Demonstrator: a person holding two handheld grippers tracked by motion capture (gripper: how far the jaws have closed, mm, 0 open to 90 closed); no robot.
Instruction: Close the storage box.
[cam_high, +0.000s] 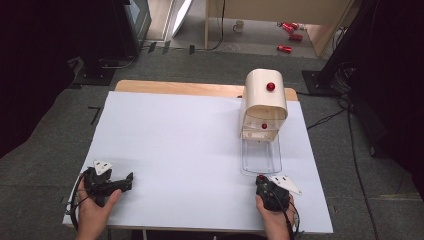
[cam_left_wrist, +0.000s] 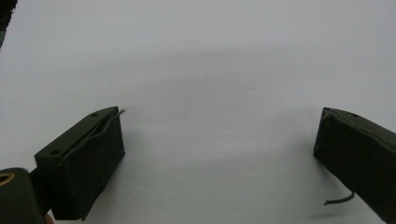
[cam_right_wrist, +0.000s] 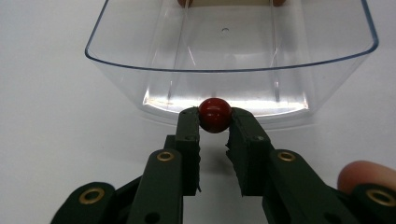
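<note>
Fingers (cam_right_wrist: 189, 135) of the right gripper (cam_right_wrist: 215, 122) are pinched on a small red knob (cam_right_wrist: 215, 114), which sits between their tips; the knob belongs to the front wall of a clear plastic drawer (cam_right_wrist: 116, 60) and the jaws stand only as far apart as the knob is wide. In the high view that right gripper (cam_high: 262, 178) lies near the table's near right corner, held by the person's right hand (cam_high: 274, 217), and the clear drawer (cam_high: 260, 157) is pulled out toward the near edge from a cream, round-topped cabinet (cam_high: 265, 97) standing toward the far right of the white table (cam_high: 175, 140). Two more red knobs show on the cabinet, one on its top (cam_high: 270, 86) and one on an upper drawer front (cam_high: 264, 126).

Near the table's near left corner, the left gripper (cam_high: 129, 179) rests in the left hand (cam_high: 97, 210). Its fingers (cam_left_wrist: 93, 158) are spread wide over bare table, holding nothing.
</note>
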